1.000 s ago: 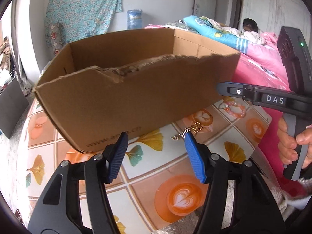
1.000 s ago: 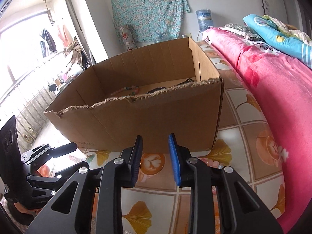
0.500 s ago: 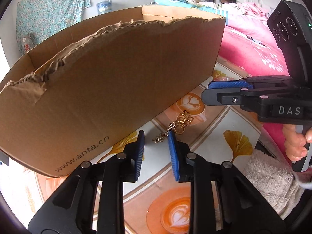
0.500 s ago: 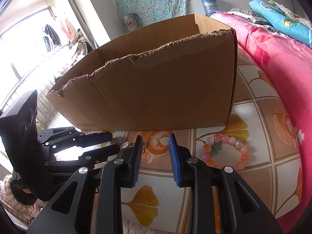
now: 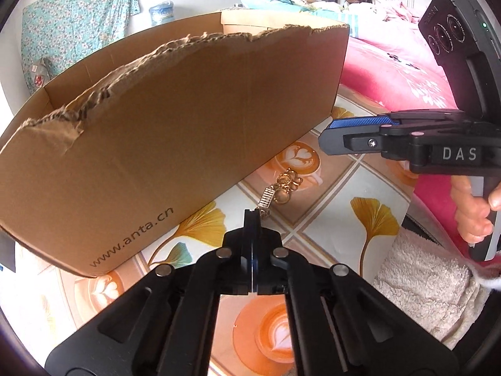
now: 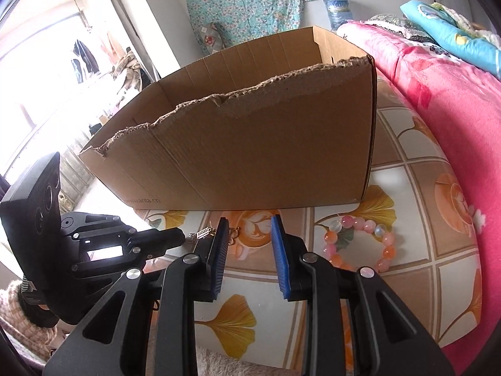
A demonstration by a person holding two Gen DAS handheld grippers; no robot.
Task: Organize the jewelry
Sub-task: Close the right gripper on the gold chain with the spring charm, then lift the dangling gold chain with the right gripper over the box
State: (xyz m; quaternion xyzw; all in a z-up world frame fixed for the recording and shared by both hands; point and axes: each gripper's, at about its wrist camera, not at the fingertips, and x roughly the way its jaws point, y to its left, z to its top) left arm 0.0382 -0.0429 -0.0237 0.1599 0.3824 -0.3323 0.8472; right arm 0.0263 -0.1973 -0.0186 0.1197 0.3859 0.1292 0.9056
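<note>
I pinch my left gripper (image 5: pixel 251 216) together on the gold keychain's (image 5: pixel 283 190) near end at frame centre, to lift it into the cardboard box (image 5: pixel 175 131); my right gripper (image 6: pixel 247 244) waits half-spread, empty.

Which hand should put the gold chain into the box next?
Left. The left tongs have just closed on the near end of the gold chain, right beside the cardboard box. The right tongs are open and empty, nearer the pink bead bracelet.

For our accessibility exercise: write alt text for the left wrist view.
The left gripper is shut on the near end of a gold chain lying on a patterned tabletop beside a torn cardboard box. The right gripper hovers at right, holding nothing.
</note>
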